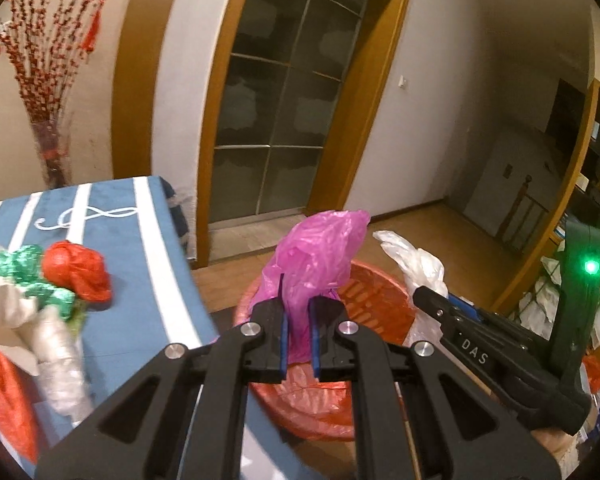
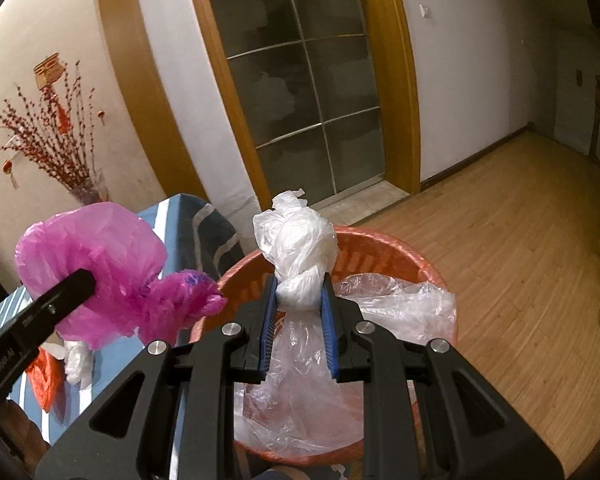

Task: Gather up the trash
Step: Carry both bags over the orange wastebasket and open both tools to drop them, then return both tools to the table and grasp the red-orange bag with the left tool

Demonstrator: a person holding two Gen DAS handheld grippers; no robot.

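Wooden flooring point(image 2: 500, 240) runs back to a framed glass door point(image 1: 276, 100) on the far wall, and near us we see an orange basket point(image 2: 384, 240) lined with clear plastic standing just right of a blue striped tablecloth point(image 1: 140, 280). We hold the left gripper point(image 1: 298, 312) clamped on a magenta plastic bag point(image 1: 316, 252) above the basket's left rim, while the right gripper point(image 2: 300, 300) pinches a knotted white plastic bag point(image 2: 300, 248) over the basket's opening. More crumpled bags point(image 1: 56, 280), red, green and white, lie on the cloth at the left.
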